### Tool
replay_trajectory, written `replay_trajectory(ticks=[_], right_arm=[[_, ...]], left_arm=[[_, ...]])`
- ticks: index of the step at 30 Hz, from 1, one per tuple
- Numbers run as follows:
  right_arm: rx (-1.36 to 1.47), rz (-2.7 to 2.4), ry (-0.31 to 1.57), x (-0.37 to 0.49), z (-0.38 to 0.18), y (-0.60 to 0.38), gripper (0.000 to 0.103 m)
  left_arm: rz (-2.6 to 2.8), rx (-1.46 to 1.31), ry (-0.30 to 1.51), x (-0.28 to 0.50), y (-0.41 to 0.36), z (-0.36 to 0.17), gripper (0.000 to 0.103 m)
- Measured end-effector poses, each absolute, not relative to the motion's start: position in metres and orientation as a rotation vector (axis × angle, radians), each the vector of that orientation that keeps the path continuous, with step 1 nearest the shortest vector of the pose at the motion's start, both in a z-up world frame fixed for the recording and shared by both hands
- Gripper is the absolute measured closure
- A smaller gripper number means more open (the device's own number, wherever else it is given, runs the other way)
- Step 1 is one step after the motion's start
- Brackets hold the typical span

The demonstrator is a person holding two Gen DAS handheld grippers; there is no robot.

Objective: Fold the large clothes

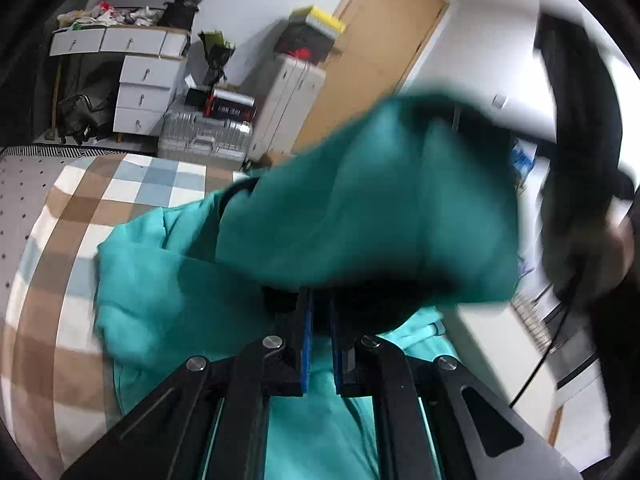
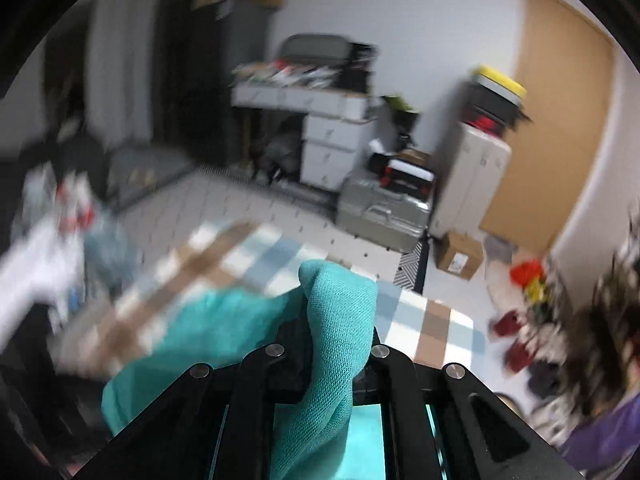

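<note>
Between both grippers, teal garment, its fold running upward.

A white drawer desk piled with clutter stands upper left. A silver hard-shell suitcase lies right of it, beside a beige cabinet and wooden door. A cardboard box sits mid-right on the floor.

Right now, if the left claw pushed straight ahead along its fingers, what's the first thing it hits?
The teal garment. A blurred fold of it hangs right at the tips of the left claw, filling the line ahead. Depth is unclear, but nothing else sits in front of it.
</note>
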State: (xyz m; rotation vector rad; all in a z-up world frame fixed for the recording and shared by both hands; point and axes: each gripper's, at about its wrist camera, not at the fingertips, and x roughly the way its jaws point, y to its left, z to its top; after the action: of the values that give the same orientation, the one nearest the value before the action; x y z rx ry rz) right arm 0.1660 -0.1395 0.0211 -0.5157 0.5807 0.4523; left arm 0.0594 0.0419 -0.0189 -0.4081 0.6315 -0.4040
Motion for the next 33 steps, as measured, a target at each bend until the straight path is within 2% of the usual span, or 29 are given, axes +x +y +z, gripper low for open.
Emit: replay_trajectory(ticks=[3, 7, 10, 12, 13, 15, 18, 20, 21, 24, 27, 31, 33], right_arm=[[-0.584, 0.441, 0.641, 0.132, -0.046, -0.146, 0.093], [-0.422, 0.441, 0.806, 0.113, -0.125, -0.169, 0.091], [-0.278, 0.421, 0.888, 0.107, -0.164, -0.180, 0.084], [-0.174, 0.365, 0.861, 0.100, -0.176, -0.190, 0.075], [-0.121, 0.356, 0.862, 0.098, -0.178, -0.195, 0.071], [0.017, 0.339, 0.868, 0.095, -0.176, -0.207, 0.060], [0.213, 0.334, 0.830, 0.079, -0.155, -0.227, 0.050], [0.284, 0.313, 0.776, 0.059, -0.137, -0.238, 0.030], [0.308, 0.296, 0.745, 0.050, -0.128, -0.242, 0.028], [0.354, 0.249, 0.611, 0.013, -0.109, -0.252, 0.026], [0.383, 0.178, 0.496, -0.016, -0.106, -0.266, 0.014], [0.424, 0.120, 0.464, -0.017, -0.100, -0.288, 0.013], [0.428, 0.098, 0.422, -0.021, -0.092, -0.299, 0.013]], left_arm=[[-0.426, -0.476, 0.648, 0.039, 0.058, -0.024, 0.099], [-0.407, -0.499, 0.703, 0.038, 0.062, -0.026, 0.099], [-0.394, -0.503, 0.710, 0.037, 0.060, -0.022, 0.099], [-0.396, -0.497, 0.702, 0.032, 0.059, -0.017, 0.093], [-0.392, -0.484, 0.697, 0.031, 0.059, -0.015, 0.090], [-0.385, -0.461, 0.705, 0.033, 0.058, -0.018, 0.075], [-0.388, -0.463, 0.744, 0.043, 0.057, -0.027, 0.074], [-0.392, -0.444, 0.803, 0.050, 0.051, -0.033, 0.072], [-0.384, -0.401, 0.859, 0.054, 0.044, -0.037, 0.067], [-0.407, -0.302, 0.922, 0.055, 0.024, -0.043, 0.067], [-0.414, -0.185, 0.916, 0.050, 0.001, -0.041, 0.067], [-0.406, -0.061, 0.892, 0.049, -0.023, -0.037, 0.066], [-0.409, 0.002, 0.919, 0.054, -0.034, -0.041, 0.059]])
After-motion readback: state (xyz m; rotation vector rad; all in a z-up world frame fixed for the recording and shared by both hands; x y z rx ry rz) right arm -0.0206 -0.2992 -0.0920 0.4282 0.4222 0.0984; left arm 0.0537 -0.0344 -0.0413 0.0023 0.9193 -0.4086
